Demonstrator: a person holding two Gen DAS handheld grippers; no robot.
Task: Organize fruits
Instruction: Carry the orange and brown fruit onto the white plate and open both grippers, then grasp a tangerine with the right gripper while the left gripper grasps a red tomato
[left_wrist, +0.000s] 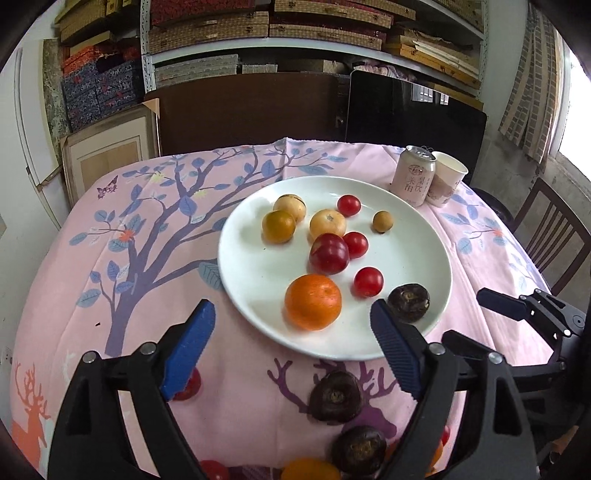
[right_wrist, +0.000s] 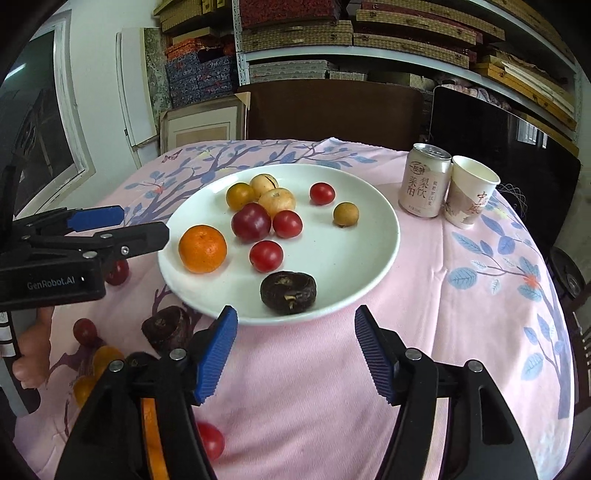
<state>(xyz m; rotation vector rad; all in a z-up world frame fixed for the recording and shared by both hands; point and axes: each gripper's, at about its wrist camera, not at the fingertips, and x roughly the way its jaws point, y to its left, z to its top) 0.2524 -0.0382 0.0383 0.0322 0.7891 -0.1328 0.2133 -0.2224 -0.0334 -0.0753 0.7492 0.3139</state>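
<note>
Pink cloth (left_wrist: 258, 387) printed with trees and deer covers the table. Nearest, the left gripper (left_wrist: 291, 343) holds its blue-padded jaws wide apart with nothing between them; behind and below them on the cloth lie two dark water chestnuts (left_wrist: 335, 397), with a cherry tomato (left_wrist: 190, 386) under the left jaw. Just past the jaw tips sits the white plate (left_wrist: 251, 273), an orange (left_wrist: 313, 301) straight ahead between them and a third dark chestnut (left_wrist: 409, 302) touching the right jaw's tip. The right gripper (right_wrist: 295, 354) also stands open and empty, its tips at the plate's near rim (right_wrist: 332, 308), the chestnut (right_wrist: 288, 292) just ahead. Farther on lie a plum (left_wrist: 328, 253), tomatoes and yellow fruits, then a can (left_wrist: 413, 180) and a paper cup (left_wrist: 445, 179) touching.
</note>
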